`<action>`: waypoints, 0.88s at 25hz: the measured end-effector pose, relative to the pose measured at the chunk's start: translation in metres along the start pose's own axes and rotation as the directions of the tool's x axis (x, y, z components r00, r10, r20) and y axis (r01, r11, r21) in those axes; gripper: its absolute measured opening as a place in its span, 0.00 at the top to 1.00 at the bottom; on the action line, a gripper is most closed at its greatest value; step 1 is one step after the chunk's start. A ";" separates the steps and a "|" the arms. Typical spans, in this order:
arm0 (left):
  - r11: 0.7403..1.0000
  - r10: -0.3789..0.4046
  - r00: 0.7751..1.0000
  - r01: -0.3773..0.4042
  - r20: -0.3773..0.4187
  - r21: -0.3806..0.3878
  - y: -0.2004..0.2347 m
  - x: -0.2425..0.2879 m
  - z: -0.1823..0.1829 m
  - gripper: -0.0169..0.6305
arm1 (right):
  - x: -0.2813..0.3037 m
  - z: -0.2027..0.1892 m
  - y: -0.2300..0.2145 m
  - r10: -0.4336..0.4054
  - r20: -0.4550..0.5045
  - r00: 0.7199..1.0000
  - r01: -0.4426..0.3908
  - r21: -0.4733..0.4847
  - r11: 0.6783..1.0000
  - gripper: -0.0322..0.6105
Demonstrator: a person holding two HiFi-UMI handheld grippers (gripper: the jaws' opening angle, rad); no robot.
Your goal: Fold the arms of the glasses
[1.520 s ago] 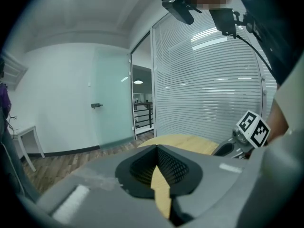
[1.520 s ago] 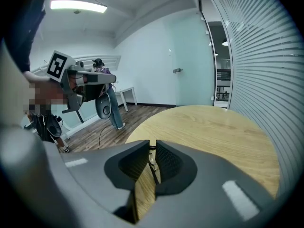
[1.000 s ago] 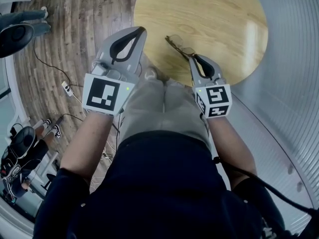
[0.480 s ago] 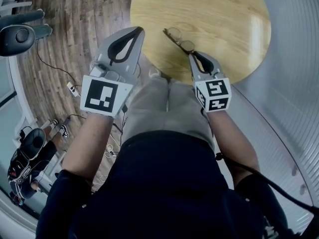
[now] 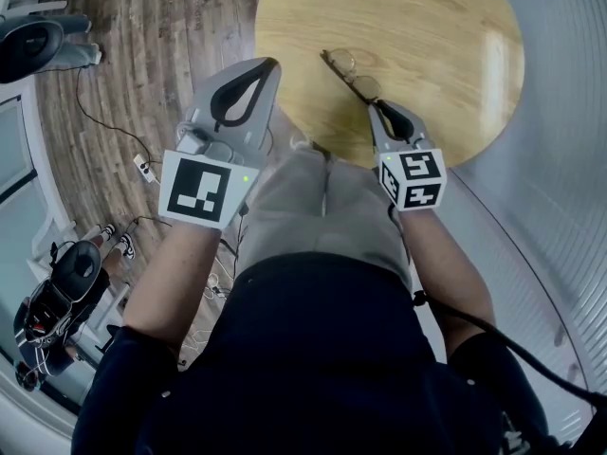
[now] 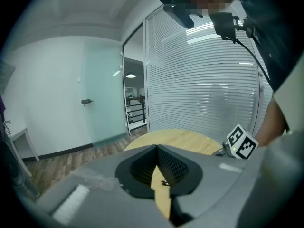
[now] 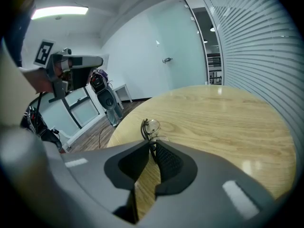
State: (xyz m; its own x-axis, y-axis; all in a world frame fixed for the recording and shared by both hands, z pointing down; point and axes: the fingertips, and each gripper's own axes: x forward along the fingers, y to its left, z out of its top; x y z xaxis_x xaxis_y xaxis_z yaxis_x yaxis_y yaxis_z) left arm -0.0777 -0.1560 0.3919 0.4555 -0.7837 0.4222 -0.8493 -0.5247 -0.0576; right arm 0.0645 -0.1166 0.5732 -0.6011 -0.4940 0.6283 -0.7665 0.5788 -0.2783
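Observation:
Thin-framed glasses (image 5: 343, 66) hang over the near edge of the round wooden table (image 5: 427, 27). My right gripper (image 5: 377, 105) is shut on one arm of them, with the lenses pointing away from me. In the right gripper view the frame (image 7: 151, 126) sticks out just beyond the closed gripper (image 7: 152, 144); whether it touches the tabletop (image 7: 218, 118) I cannot tell. My left gripper (image 5: 268, 63) is shut on nothing, off the table's left edge over the floor. The left gripper view shows that gripper (image 6: 156, 147) with its tips together, the table (image 6: 185, 137) behind it.
Wooden flooring with loose cables (image 5: 95, 121) lies to the left. An office chair (image 5: 38, 41) stands at the top left, another chair (image 5: 57, 282) at the lower left. A wall of blinds (image 5: 560, 159) curves round the right side. My trousers (image 5: 313, 207) fill the middle.
The right gripper has edged slightly farther over the table with the glasses in it. The left gripper has kept its place and stayed shut.

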 end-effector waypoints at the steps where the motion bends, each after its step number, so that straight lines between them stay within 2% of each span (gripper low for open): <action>1: 1.000 0.000 1.000 0.000 0.000 -0.002 0.002 -0.001 0.003 0.97 | 0.000 0.002 0.000 -0.002 -0.002 1.000 0.002 0.003 1.000 0.87; 22: 0.999 0.051 0.999 -0.051 -0.013 0.003 0.013 -0.016 0.018 0.97 | 0.015 -0.003 -0.020 -0.009 -0.031 0.999 0.010 0.011 1.000 0.87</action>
State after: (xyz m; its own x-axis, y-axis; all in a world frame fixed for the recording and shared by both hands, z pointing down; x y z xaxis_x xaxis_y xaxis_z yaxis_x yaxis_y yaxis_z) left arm -0.0914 -0.1560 0.3678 0.4077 -0.8051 0.4308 -0.8708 -0.4848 -0.0819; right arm 0.0717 -0.1335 0.5902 -0.5866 -0.4787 0.6533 -0.7746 0.5671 -0.2800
